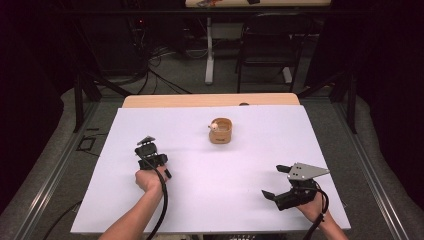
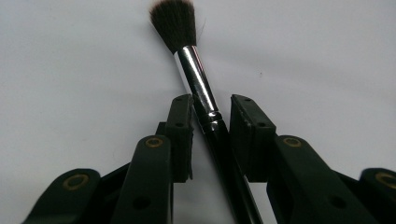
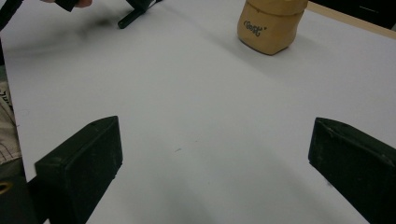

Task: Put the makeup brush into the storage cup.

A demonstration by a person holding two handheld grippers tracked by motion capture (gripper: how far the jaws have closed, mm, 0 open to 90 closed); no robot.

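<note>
White sheeting covers the bench (image 1: 210,200) in a dim room where a black chair (image 1: 267,45), cables and grey floor sit behind it. At its left side, the left claw (image 2: 211,116) points down at the sheet with a black-handled makeup brush with a chrome ferrule and dark bristles (image 2: 196,79) between its jaws; the jaws stand close on either side of the handle, though whether they press it cannot be told from the gripper's own view. The brush's long axis runs out ahead of that claw, bristles foremost, and from above its handle end (image 1: 167,173) pokes out beside the person's left hand (image 1: 148,179). A small tan rounded holder with a printed mark (image 1: 220,130) stands near the bench's middle, well apart from both claws and somewhat nearer the left. The right claw (image 1: 276,182) hovers at the near right corner, jaws spread wide and holding nothing, aimed across the sheet toward the holder (image 3: 271,23). Any coming move likely turns on carrying the brush forward and rightward to that holder.
</note>
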